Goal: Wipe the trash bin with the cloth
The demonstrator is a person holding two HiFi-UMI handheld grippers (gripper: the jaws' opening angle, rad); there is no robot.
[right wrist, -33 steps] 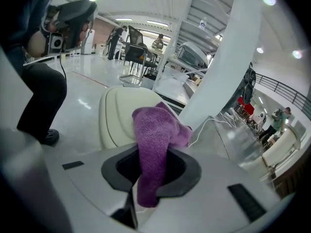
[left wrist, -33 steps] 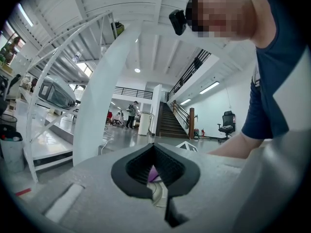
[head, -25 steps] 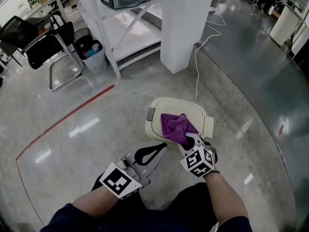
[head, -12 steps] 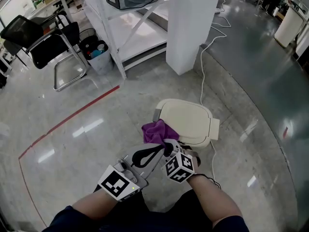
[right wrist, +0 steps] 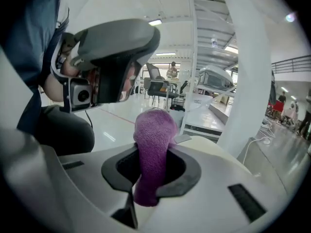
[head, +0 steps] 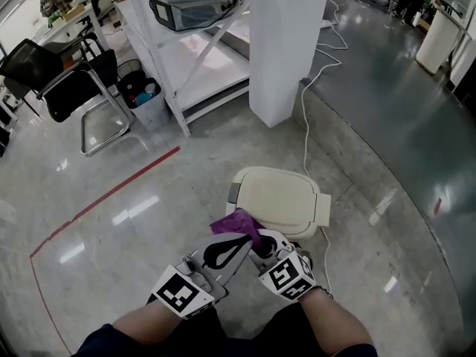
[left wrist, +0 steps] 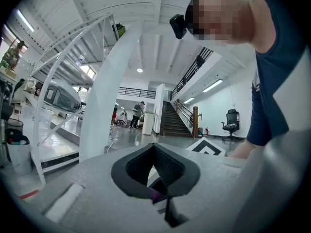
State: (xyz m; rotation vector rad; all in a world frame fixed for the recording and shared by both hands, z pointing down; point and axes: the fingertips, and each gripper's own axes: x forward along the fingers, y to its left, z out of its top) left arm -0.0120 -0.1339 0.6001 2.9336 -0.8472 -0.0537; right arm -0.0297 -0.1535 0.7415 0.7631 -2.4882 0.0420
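- The right gripper (head: 260,245) pinches the purple cloth (head: 235,222). A wad stands up out of its jaws, and the lower end is hidden between them.
- The left gripper (head: 239,245) lies just beside it, with its jaw tips pressed together. A purple sliver shows through their loop.
- The cloth sits at the near left edge of the cream trash bin (head: 286,198). The closed lid hides the bin's body.
- Beyond, a white pillar (head: 286,43) is cut off at the top.

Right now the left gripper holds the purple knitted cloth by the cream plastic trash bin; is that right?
No, the right gripper holds the purple knitted cloth by the cream plastic trash bin; the right gripper view shows it between those jaws.
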